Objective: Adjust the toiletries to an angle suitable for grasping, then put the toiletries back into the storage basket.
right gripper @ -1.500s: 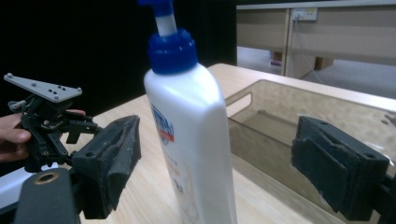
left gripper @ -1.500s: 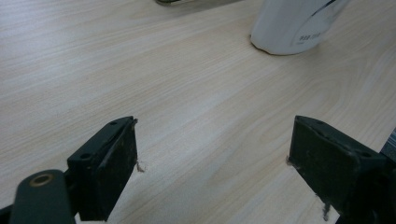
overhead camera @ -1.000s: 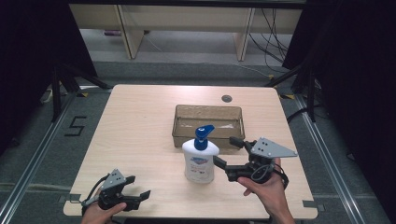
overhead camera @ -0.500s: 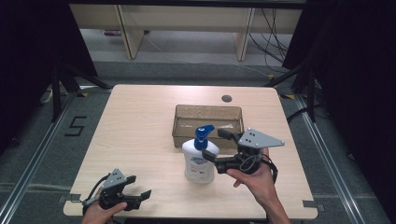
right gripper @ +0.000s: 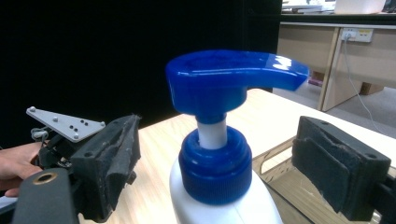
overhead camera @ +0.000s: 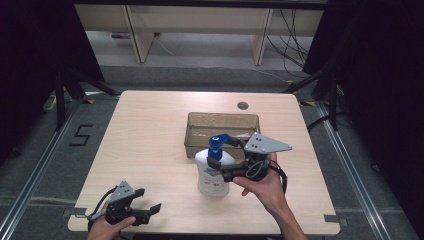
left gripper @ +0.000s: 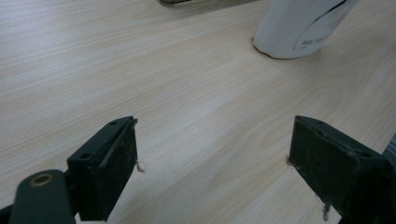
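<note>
At the bench's near-left corner the left gripper (overhead camera: pixel 142 212) idles, released. Centre, a white pump bottle (overhead camera: pixel 212 172) stands before a tray (overhead camera: pixel 192 140). The right gripper (right gripper: pixel 217 163), jaws spread, brackets its blue collar, apparently untouched; squeezing comes next.

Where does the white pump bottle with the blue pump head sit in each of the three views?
High view: pump bottle at table centre, just in front of the brown tray.
Left gripper view: its white base at the top right.
Right gripper view: its blue pump head at centre, between open jaws.
Shared landmark: the brown tray behind it.
</note>
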Demonstrator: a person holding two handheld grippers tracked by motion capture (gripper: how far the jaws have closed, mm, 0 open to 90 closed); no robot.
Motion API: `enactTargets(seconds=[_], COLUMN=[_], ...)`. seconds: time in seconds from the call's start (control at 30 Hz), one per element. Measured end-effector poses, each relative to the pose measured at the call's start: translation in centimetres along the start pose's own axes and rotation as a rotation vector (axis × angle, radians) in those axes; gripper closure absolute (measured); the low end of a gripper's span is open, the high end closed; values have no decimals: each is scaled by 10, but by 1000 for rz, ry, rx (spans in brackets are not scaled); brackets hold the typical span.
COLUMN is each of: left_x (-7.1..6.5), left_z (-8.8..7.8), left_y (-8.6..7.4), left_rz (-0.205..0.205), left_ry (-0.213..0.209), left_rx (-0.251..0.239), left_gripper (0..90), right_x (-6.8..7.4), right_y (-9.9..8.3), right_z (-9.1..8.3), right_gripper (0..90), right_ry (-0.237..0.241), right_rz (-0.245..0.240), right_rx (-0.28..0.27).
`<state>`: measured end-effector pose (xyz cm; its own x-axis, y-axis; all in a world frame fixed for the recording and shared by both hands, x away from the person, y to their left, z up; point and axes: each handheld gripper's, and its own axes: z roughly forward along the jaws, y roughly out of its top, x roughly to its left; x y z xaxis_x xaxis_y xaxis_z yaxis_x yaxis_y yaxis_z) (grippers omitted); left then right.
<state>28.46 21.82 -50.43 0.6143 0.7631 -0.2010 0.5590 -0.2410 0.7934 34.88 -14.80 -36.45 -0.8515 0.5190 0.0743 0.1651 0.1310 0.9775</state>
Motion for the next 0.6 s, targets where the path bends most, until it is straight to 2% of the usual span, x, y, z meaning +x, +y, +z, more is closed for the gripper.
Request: enactTargets(seconds=[0.03,0.07,0.13,0.23,0.3,0.37,0.4,0.47,0.5,0.6], left_x=[0,-1,-2,-2,-1,0,0,0,0,-1], left_z=[1,1,1,1,1,1,0,-1,-1,-2], left_y=[0,0,0,0,0,-1,-1,-1,-1,-1], left_rz=[-4,-11,2,5,4,-8,-7,-4,-5,9], left_ry=[-15,-12,-16,-21,-7,-16,-15,-11,-12,1], left_rx=[-12,-17,-13,-10,-4,-17,-15,-9,-16,-9], left_gripper=[147,147,147,147,147,147,147,147,147,148], right_x=[1,1,1,0,0,0,0,0,1,0], right_y=[0,1,3,4,5,5,5,5,5,5], right_z=[1,2,7,9,11,12,13,14,14,15], right_gripper=[156,158,171,185,220,274,282,314,339,381], right_ry=[12,7,18,8,17,25,33,20,29,38], right_rz=[17,19,18,5,-9,-15,-5,-24,-19,-34], right_rx=[3,12,0,1,-14,-12,-6,-6,4,-16])
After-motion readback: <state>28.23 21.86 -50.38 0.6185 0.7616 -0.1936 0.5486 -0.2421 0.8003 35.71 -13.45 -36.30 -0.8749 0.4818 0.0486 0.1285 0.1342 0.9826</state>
